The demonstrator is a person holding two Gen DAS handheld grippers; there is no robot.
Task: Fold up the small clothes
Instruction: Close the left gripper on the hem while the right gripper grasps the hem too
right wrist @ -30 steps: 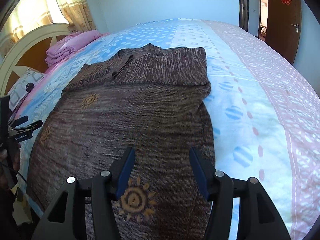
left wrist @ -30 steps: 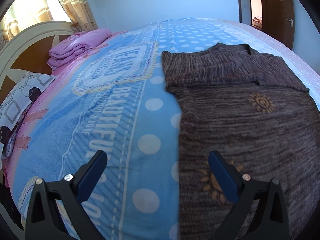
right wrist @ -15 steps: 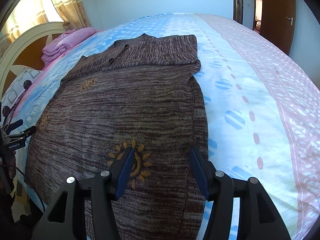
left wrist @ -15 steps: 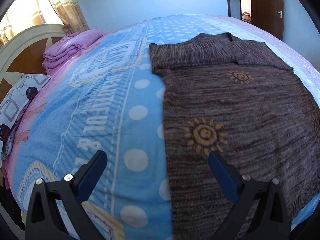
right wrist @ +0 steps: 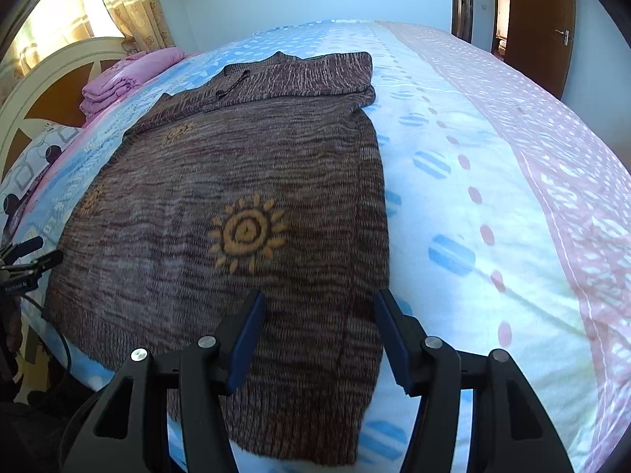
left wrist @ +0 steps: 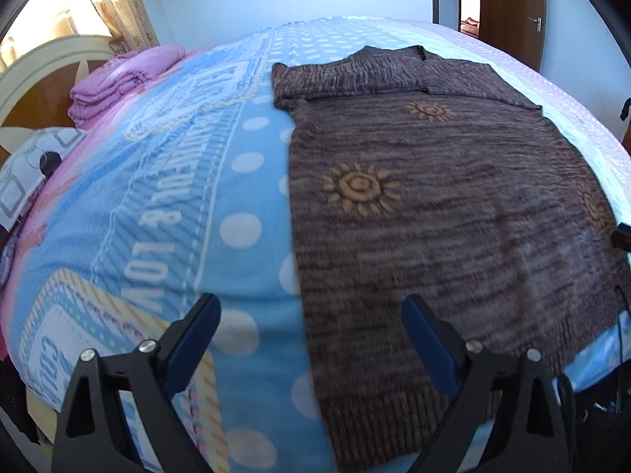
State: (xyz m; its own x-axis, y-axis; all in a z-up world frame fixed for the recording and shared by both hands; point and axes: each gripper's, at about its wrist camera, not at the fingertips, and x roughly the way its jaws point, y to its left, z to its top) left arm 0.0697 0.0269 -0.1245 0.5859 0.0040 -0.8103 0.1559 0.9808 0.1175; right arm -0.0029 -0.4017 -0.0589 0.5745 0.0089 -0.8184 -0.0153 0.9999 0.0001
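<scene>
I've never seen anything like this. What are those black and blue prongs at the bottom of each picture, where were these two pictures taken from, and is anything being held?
The prongs are two-finger grippers, one in each of a person's hands; no robot arm is involved. Each carries a wide-angle camera looking forward along its fingers, which is why the room bulges. One picture is from the left gripper, the other from the right gripper. Both look across a bed with a blue patterned cover. On it lies a brown knitted sweater with orange sun designs, spread flat, sleeves folded across the top. Folded pink bedding sits by the headboard. Both grippers are open, holding nothing, near the sweater's bottom hem.
</scene>
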